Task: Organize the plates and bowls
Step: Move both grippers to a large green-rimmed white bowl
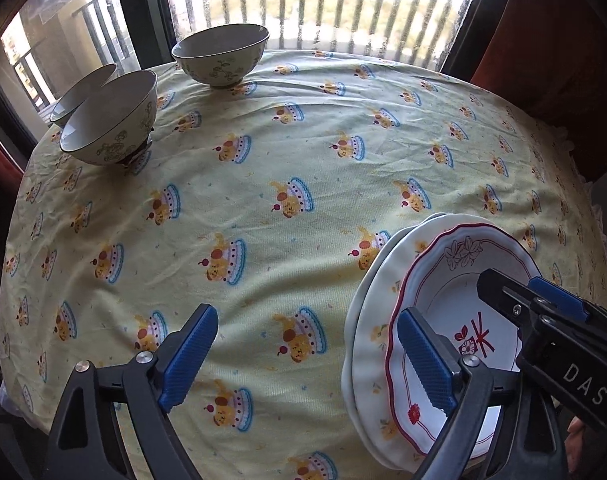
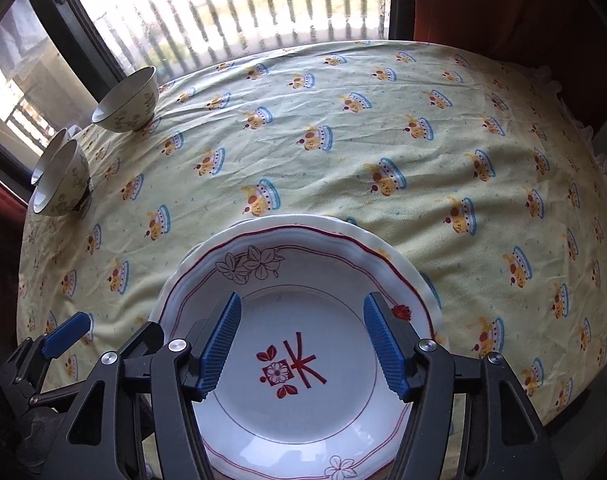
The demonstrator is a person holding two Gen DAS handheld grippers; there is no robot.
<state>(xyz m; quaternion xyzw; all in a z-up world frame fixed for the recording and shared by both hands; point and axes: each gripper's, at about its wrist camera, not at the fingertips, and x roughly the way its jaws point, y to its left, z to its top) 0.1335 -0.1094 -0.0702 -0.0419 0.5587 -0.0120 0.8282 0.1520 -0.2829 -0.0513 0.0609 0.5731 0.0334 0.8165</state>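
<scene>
A stack of plates (image 2: 287, 264), topped by a red-trimmed plate (image 2: 303, 400), is seen near the bench's (image 1: 303, 184) near edge, the empty right claw (image 2: 301, 348) held open above it, the left claw (image 1: 307, 356) spread wide beside it, and what appear to be three bowls (image 1: 111, 120) along the far-left edge.

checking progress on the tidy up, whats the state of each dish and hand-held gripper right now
red-rimmed plate: upright, empty, on top of the plate stack
lower plates: stacked beneath it
far bowl: upright, alone, unstacked
two near bowls: upright, side by side, unstacked
left hand-held gripper: open, empty
right hand-held gripper: open over the plate, empty
</scene>
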